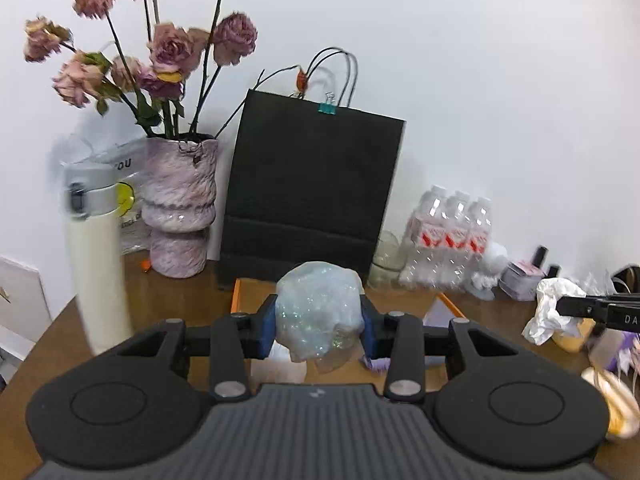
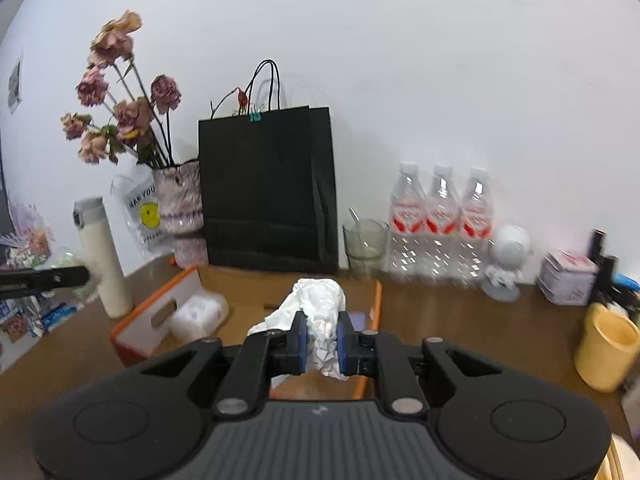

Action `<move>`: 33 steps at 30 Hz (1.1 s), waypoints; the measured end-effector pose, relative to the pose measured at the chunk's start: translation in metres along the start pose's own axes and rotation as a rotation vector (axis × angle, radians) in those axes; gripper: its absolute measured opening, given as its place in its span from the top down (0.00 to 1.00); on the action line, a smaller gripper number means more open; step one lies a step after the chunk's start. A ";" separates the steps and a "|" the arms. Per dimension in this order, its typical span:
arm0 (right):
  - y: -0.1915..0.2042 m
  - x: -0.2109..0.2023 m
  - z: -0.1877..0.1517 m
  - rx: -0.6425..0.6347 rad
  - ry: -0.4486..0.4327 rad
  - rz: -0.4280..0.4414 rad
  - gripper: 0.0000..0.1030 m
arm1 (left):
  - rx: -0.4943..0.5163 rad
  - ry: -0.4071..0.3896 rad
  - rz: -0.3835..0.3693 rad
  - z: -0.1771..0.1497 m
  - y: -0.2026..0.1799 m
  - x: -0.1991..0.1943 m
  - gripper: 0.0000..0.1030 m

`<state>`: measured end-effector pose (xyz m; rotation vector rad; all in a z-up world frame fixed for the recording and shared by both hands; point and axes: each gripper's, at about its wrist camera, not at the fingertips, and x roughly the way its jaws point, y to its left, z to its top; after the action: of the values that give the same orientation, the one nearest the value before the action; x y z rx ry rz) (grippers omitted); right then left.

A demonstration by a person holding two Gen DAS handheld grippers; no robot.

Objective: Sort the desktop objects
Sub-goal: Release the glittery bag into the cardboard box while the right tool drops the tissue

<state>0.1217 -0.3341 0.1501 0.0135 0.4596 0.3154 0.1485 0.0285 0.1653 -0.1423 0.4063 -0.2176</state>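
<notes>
The left claw (image 1: 320, 330) clamps a crumpled ball of clear, glittery plastic wrap (image 1: 320, 312) between its blue pads, jaws partway apart because the ball is bulky. The right claw (image 2: 322, 342) pinches a wad of crumpled white tissue (image 2: 320, 312), jaws narrow. Both loads hang in the air above the orange-rimmed tray (image 2: 154, 316) on the brown worktop (image 2: 460, 320); a wrapped white roll (image 2: 200, 314) lies in that tray.

The risks, as I judge them, come from soft loads and a crowded back row. The tissue is gripped at only one part, with a loose flap trailing left, so a quick swing could tear it or let it slip out. The plastic ball is springy and slick and may squirm free if the squeeze eases. Close by stand a tall cream flask (image 1: 100, 280), a vase of dried roses (image 1: 180, 208), a black paper bag (image 1: 308, 192) and three water bottles (image 2: 442, 224); a wide sweep could topple the flask or vase.
</notes>
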 end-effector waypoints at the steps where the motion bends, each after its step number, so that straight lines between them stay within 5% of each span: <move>1: -0.004 0.011 0.011 0.009 0.006 0.007 0.87 | -0.008 0.016 -0.013 0.007 0.000 0.013 0.60; 8: -0.016 0.120 0.070 0.048 0.154 0.051 0.87 | -0.001 0.232 -0.013 0.034 -0.012 0.144 0.60; 15: -0.001 0.252 0.037 0.016 0.402 -0.054 0.87 | 0.002 0.451 0.093 -0.013 -0.018 0.241 0.56; 18: 0.006 0.279 0.018 0.012 0.467 -0.056 0.86 | 0.013 0.467 0.118 -0.027 -0.018 0.250 0.52; 20: 0.009 0.290 0.009 -0.002 0.509 -0.074 0.81 | 0.024 0.485 0.103 -0.026 -0.018 0.251 0.37; 23: 0.008 0.296 0.005 0.003 0.554 -0.078 0.76 | 0.033 0.468 0.087 -0.014 -0.020 0.242 0.30; 27: 0.000 0.278 0.026 0.106 0.544 -0.058 0.44 | 0.035 0.457 0.111 0.011 -0.015 0.220 0.12; 29: 0.003 0.260 0.040 0.127 0.524 -0.051 0.37 | 0.018 0.443 0.149 0.023 -0.009 0.207 0.01; 33: 0.018 0.226 0.053 0.093 0.491 -0.072 0.21 | -0.009 0.459 0.218 0.034 0.003 0.176 0.00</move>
<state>0.3310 -0.2460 0.1010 0.0100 0.9599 0.2238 0.3207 -0.0071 0.1293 -0.0549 0.8740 -0.0306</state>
